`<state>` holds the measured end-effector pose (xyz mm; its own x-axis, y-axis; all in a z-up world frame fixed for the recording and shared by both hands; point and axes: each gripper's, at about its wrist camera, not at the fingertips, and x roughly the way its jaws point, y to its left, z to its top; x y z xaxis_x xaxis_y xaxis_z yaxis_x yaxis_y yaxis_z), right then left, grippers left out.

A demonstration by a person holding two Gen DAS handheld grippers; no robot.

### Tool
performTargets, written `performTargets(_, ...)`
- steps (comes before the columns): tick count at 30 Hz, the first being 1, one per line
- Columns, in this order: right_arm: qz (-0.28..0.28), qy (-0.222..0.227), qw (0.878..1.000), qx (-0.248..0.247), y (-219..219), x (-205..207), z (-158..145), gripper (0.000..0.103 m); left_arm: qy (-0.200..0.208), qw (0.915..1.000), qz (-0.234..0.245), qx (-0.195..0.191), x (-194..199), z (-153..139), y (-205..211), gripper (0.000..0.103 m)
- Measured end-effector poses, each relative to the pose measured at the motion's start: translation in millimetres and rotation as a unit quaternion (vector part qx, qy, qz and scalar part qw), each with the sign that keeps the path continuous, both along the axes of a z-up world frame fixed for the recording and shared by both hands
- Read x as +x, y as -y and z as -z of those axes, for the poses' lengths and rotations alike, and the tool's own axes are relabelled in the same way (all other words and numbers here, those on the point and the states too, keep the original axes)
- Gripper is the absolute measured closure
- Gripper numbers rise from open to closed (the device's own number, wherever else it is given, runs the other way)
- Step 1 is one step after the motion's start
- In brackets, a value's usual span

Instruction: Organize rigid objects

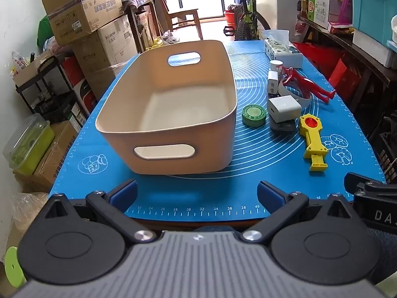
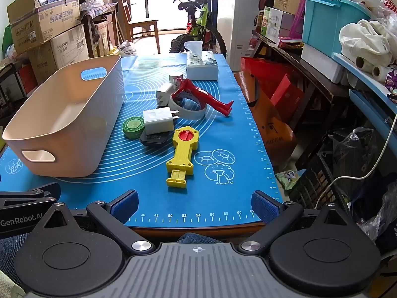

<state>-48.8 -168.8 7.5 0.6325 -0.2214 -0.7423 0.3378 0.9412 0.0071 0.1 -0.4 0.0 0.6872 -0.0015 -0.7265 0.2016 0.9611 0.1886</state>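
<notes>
On blue mat (image 2: 223,134): empty beige bin (image 1: 173,114) left, yellow toy (image 2: 182,155), green tin (image 2: 133,127), white charger (image 2: 158,120) just beside it; left gripper (image 1: 197,193) and right gripper (image 2: 194,202) both wide, holding nothing; nothing binned yet, so probably first pick next, nearest being yellow toy.

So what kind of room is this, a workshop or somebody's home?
Probably a home storage room: stacked cardboard boxes, a parked bicycle by the doorway, and a table under a blue baking mat.
</notes>
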Motion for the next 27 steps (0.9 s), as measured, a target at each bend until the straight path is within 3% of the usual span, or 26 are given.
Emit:
performTargets(1, 0.0, 0.0, 1.0, 0.0, 0.0, 0.0, 0.0, 0.006, -0.002, 0.9999, 0.001, -0.013, 0.2, -0.5, -1.1, 0.002)
performTargets(27, 0.0, 0.0, 1.0, 0.0, -0.2, 0.1, 0.5, 0.006, 0.001, 0.9999, 0.001, -0.011, 0.0, -0.4, -0.9, 0.002)
